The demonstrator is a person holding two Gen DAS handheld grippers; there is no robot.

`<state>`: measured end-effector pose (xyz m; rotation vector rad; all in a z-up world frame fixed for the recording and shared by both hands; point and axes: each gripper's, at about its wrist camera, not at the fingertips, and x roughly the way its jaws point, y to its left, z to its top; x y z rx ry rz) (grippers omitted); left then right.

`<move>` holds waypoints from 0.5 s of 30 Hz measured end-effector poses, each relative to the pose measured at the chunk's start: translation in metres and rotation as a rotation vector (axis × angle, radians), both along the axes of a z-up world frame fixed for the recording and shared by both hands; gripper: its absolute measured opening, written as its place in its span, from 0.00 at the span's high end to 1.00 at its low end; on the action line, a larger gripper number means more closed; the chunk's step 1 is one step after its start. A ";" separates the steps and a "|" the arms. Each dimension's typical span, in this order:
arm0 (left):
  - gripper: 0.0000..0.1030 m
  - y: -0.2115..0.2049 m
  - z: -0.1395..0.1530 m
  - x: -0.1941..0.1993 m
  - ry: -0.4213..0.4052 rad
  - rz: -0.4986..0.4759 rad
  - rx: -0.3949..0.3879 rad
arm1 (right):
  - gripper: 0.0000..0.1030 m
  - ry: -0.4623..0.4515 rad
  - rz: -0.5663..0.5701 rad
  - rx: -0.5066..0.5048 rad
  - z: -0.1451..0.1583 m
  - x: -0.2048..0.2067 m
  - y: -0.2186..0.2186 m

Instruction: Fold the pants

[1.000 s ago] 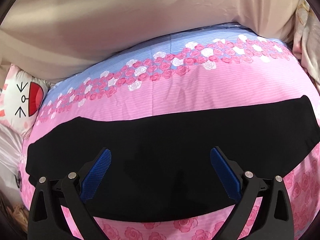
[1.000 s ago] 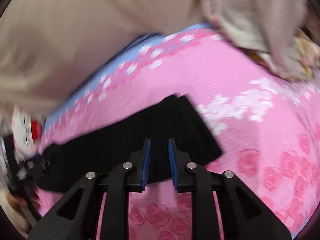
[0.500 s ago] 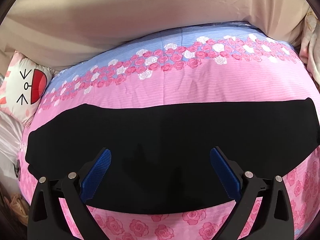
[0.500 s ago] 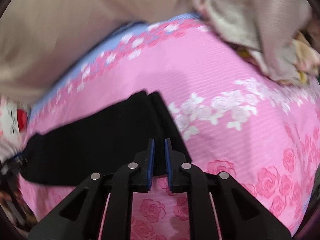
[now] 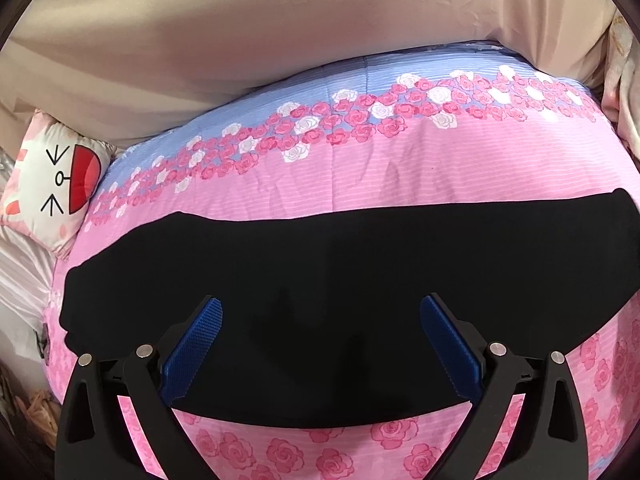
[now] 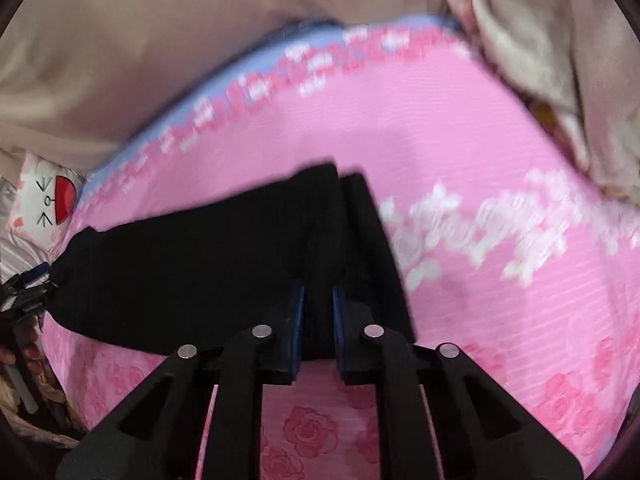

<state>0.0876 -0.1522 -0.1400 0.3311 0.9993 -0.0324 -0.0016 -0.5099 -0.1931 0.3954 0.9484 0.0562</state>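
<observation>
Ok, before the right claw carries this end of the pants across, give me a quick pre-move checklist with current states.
1. Right claw shut on the black pants: cannot tell; narrow gap, fabric between the pads.
2. Left claw open, holding nothing: ok.
3. Pants flat along the pink quilt: ok.
4. Both layers caught at the right end: cannot tell; two edges show there.
5. Cartoon pillow apart from the pants: ok.
</observation>
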 end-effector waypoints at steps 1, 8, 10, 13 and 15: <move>0.05 0.001 0.001 0.000 0.000 0.001 0.001 | 0.90 -0.009 0.010 -0.020 0.004 -0.001 -0.002; 0.05 0.011 -0.001 0.002 -0.002 0.032 0.014 | 0.76 0.061 0.007 -0.055 -0.012 0.000 -0.020; 0.05 0.013 0.000 0.002 -0.007 0.033 0.013 | 0.76 -0.022 -0.094 -0.046 0.014 -0.011 -0.024; 0.05 0.015 -0.008 0.003 0.008 0.037 0.022 | 0.76 -0.107 -0.089 0.008 0.036 -0.010 -0.010; 0.05 0.013 -0.017 0.002 0.026 0.034 0.031 | 0.77 -0.092 0.007 0.011 0.032 0.016 0.016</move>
